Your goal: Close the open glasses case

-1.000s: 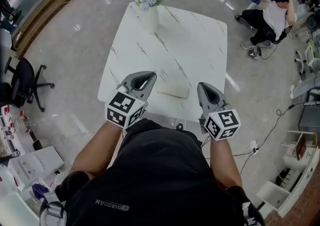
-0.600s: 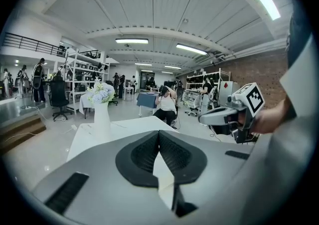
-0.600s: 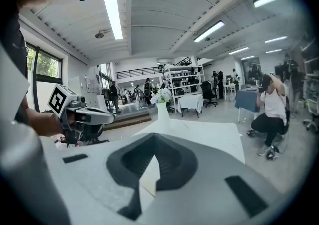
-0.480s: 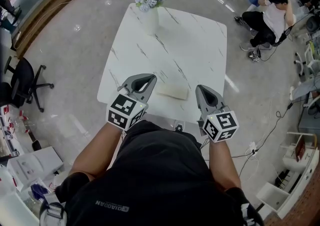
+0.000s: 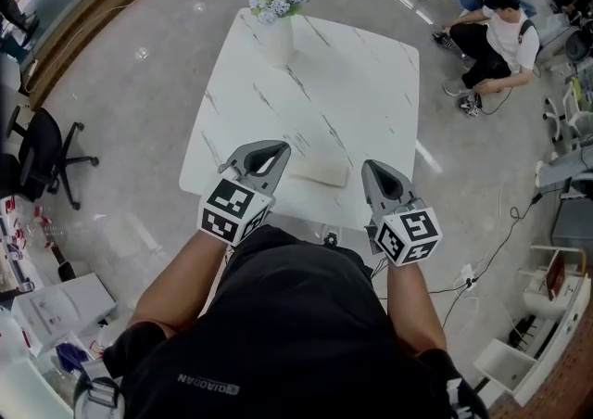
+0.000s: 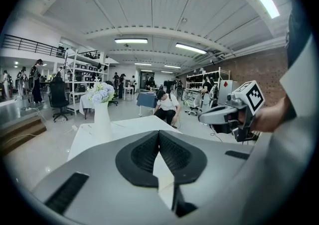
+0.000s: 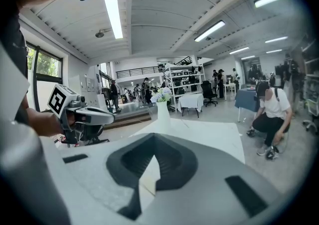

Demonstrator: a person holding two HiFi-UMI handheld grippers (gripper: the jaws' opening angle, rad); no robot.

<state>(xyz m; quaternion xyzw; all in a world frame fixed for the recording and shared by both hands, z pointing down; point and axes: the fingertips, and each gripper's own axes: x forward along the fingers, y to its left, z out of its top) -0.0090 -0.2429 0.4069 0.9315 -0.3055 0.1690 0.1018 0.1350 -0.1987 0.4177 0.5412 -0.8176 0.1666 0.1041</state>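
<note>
A cream glasses case (image 5: 320,169) lies flat on the white marble table (image 5: 324,83), close to its near edge; I cannot tell how its lid stands. My left gripper (image 5: 267,150) hovers just left of the case, shut with nothing in it. Just right of the case, my right gripper (image 5: 375,170) is also shut and empty. In the left gripper view the left gripper (image 6: 159,133) has its jaw tips touching, with the right gripper (image 6: 227,117) off to the side. The right gripper view shows the right gripper (image 7: 154,143) with jaw tips touching and the left gripper (image 7: 84,117) beside it.
A white vase of flowers (image 5: 278,14) stands at the table's far left corner. A person (image 5: 496,32) crouches on the floor beyond the table's far right. An office chair (image 5: 42,153) stands at the left, with shelves and clutter around the room's edges.
Both grippers have stayed almost in place, the right one edging slightly toward the case. The person in the background has changed posture.
</note>
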